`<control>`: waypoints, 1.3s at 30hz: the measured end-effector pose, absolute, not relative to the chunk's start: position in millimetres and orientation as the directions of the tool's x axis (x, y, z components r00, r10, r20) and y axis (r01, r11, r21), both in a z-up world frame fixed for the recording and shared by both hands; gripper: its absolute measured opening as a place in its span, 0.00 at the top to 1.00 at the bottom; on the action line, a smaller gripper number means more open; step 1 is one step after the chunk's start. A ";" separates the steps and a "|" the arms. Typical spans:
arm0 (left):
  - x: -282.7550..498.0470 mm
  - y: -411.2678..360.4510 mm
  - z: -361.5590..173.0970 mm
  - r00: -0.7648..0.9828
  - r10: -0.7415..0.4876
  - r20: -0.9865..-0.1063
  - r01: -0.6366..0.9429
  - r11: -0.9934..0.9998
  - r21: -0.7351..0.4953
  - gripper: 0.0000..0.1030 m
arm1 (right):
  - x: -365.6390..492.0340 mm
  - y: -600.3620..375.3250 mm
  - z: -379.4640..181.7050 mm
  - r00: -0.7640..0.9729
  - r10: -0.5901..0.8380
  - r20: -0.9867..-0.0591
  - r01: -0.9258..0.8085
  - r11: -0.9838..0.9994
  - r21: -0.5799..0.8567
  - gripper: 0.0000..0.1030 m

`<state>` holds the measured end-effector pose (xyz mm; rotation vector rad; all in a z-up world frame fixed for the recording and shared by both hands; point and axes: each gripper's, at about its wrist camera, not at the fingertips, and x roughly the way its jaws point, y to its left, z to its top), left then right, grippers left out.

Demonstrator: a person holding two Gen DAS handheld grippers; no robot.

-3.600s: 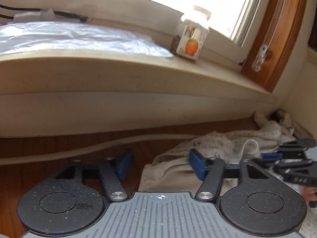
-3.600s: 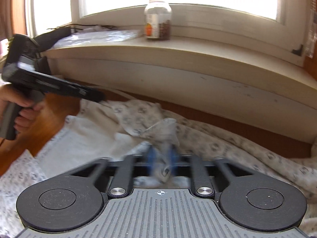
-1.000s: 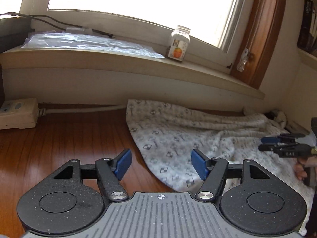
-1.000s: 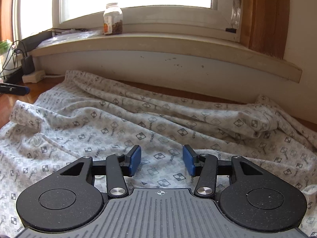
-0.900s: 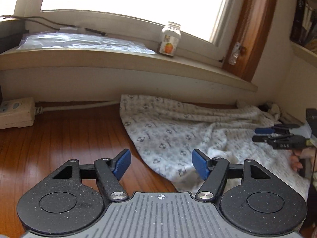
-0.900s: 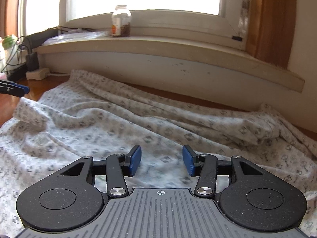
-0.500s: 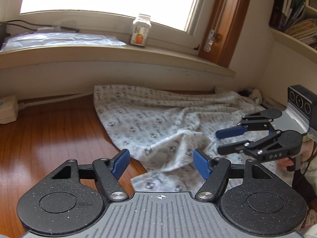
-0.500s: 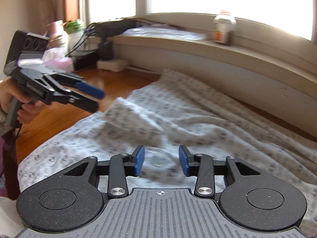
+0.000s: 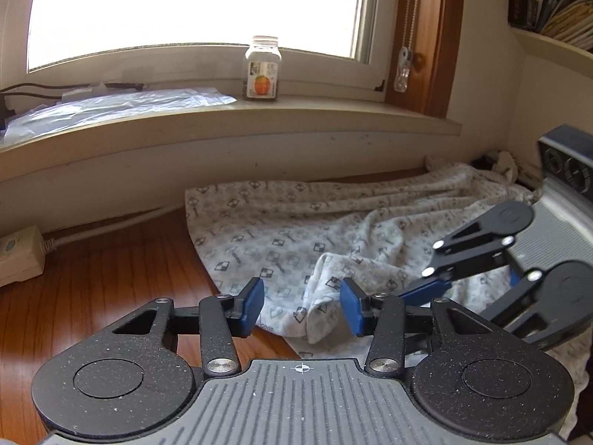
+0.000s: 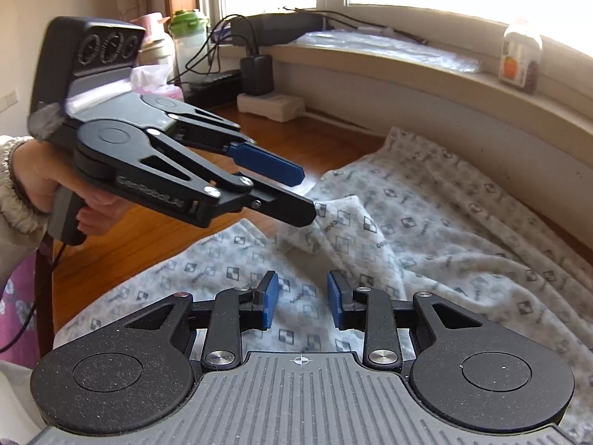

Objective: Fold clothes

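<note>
Brown wooden table point(image 9: 92, 270): white fleece garment with grey check print point(image 9: 296, 230) spread across it below window sill, rumpled, one corner point(image 9: 326, 274) humped up at near edge. A second ago it lay flatter. Left gripper point(image 9: 302, 306): wide, empty, now closing in on raised corner. Right gripper point(image 10: 300, 306): narrower gap, empty, swung leftward over cloth. Likely lining up next fold grasp.

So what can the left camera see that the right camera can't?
Only the left wrist view shows the bookshelf and the blind cord. Only the right wrist view shows the person's hand, the green-lidded bottle and the tissue box. Both show the patterned cloth, the jar on the windowsill, and both open grippers: left, right.
</note>
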<state>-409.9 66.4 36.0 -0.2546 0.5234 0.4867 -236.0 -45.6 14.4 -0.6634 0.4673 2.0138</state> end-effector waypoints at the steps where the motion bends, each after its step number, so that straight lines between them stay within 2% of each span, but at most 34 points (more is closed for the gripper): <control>1: -412.1 66.2 37.3 0.761 0.375 -0.529 -0.504 0.856 -0.118 0.52 | -237.2 -42.8 12.8 -0.423 0.660 -0.621 -0.868 -0.492 0.069 0.70; 4: -419.0 67.3 40.4 0.765 0.382 -0.518 -0.510 0.851 -0.126 0.51 | -239.5 -38.8 9.9 -0.433 0.655 -0.619 -0.866 -0.493 0.085 0.71; 6: -422.4 69.6 40.8 0.763 0.389 -0.516 -0.518 0.846 -0.128 0.51 | -241.1 -41.3 9.3 -0.439 0.654 -0.616 -0.860 -0.505 0.078 0.76; 8: -425.4 73.4 39.6 0.763 0.391 -0.515 -0.525 0.839 -0.141 0.51 | -243.7 -45.1 9.2 -0.442 0.654 -0.614 -0.854 -0.516 0.064 0.87; 11: -427.0 79.1 35.1 0.765 0.386 -0.516 -0.534 0.827 -0.174 0.51 | -247.0 -51.7 10.6 -0.435 0.667 -0.605 -0.853 -0.520 0.040 0.94; 23: -437.9 80.4 28.2 0.760 0.395 -0.516 -0.550 0.814 -0.186 0.51 | -216.7 -106.1 48.2 -0.447 0.774 -0.449 -0.874 -0.485 0.032 0.95; 32: -425.4 56.8 21.7 0.758 0.362 -0.543 -0.495 0.861 -0.116 0.52 | -192.3 -119.5 29.9 -0.400 0.780 -0.481 -0.897 -0.441 0.031 0.95; 37: -406.4 46.7 19.4 0.739 0.366 -0.565 -0.472 0.880 -0.048 0.52 | -194.1 -121.3 32.3 -0.401 0.795 -0.455 -0.900 -0.435 0.033 0.95; 38: -402.8 47.1 19.2 0.738 0.366 -0.567 -0.468 0.883 -0.039 0.54 | -195.3 -121.3 34.3 -0.404 0.797 -0.450 -0.899 -0.437 0.033 0.95; 39: -400.9 48.3 19.7 0.739 0.361 -0.569 -0.464 0.885 -0.040 0.68 | -197.1 -121.7 36.3 -0.403 0.801 -0.444 -0.899 -0.437 0.027 0.95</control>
